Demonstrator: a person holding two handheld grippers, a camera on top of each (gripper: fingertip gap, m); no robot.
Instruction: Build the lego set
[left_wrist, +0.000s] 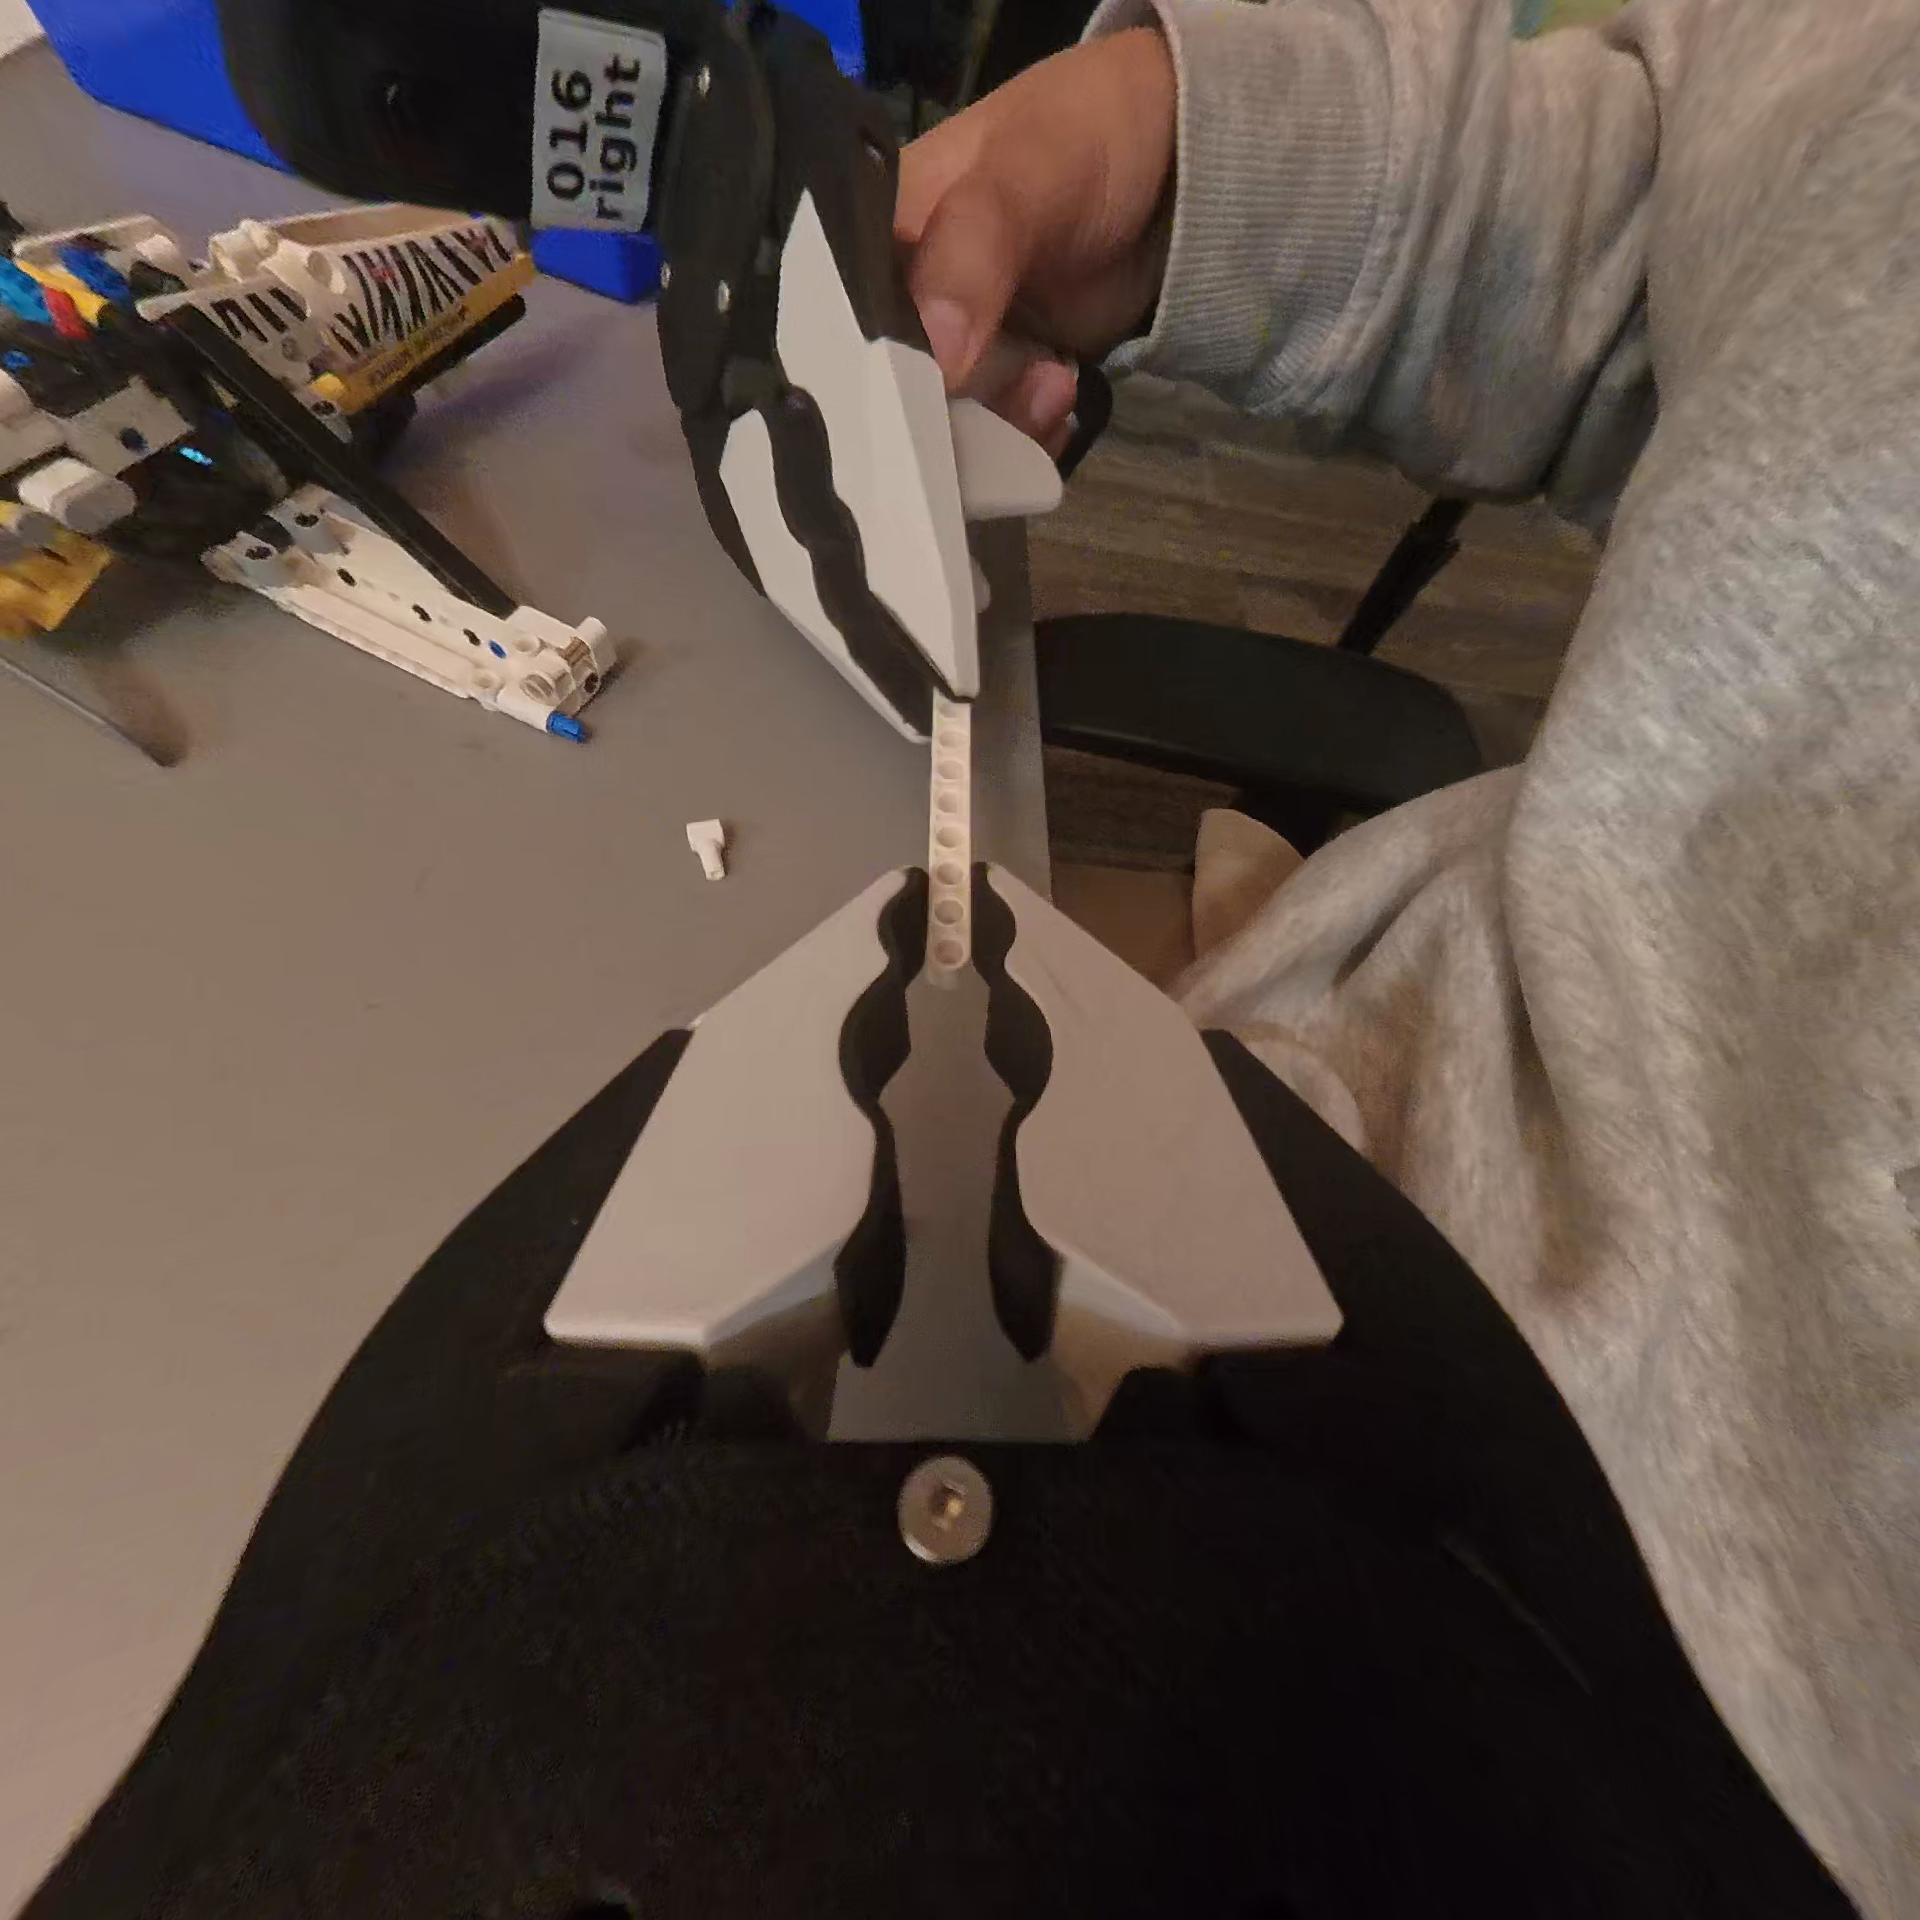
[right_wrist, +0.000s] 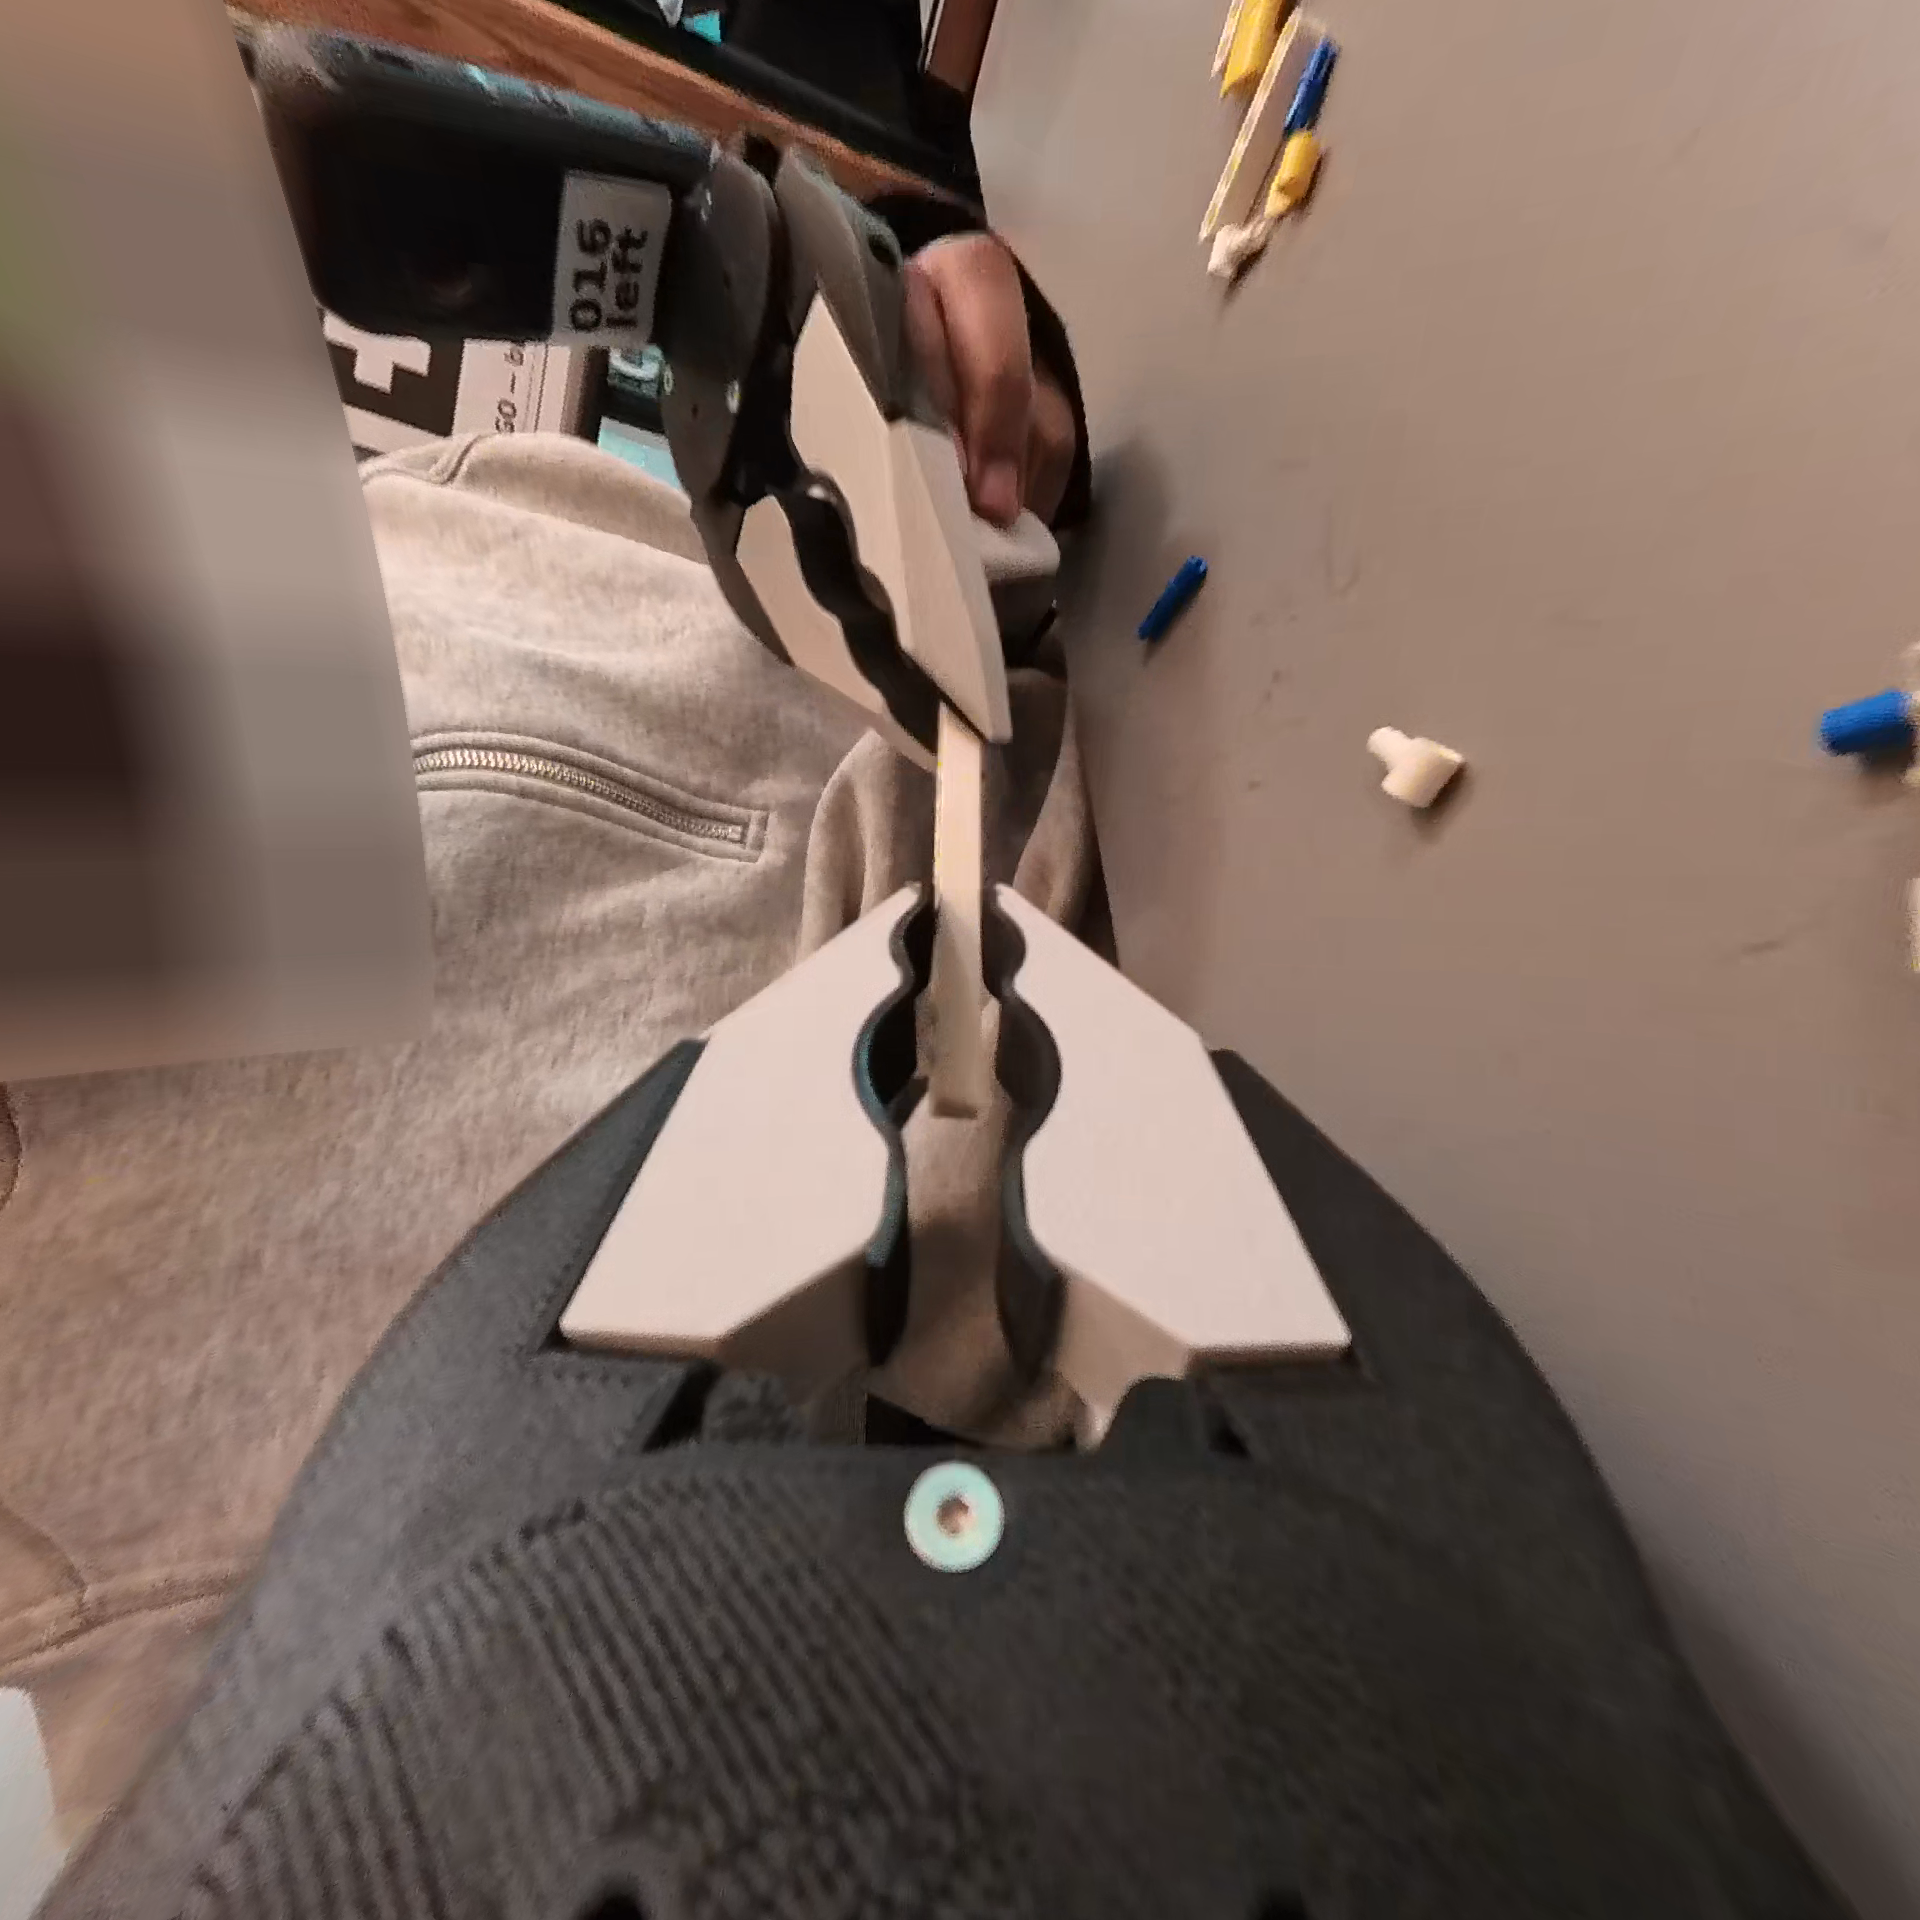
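A white holed beam (left_wrist: 948, 831) is pinched at both ends by the left tool (left_wrist: 951, 914) and right tool (left_wrist: 951, 691), with the half-built model (left_wrist: 281, 436) left at ten o'clock on the grey desk (left_wrist: 364, 987).

The right gripper (right_wrist: 958, 914) has its jaws closed on one end of a long white lego beam (right_wrist: 958, 883), and the left gripper (right_wrist: 961, 727) across from it pinches the other end, a hand (right_wrist: 987, 374) wrapped round its handle. Both meet just off the edge of the grey counter (right_wrist: 1507, 1143), above a lap in a beige zip-pocket sweatshirt (right_wrist: 582, 748). On the counter lie a small white connector (right_wrist: 1415, 779), a blue pin (right_wrist: 1172, 597), and farther off some yellow, white and blue pieces (right_wrist: 1268, 135).
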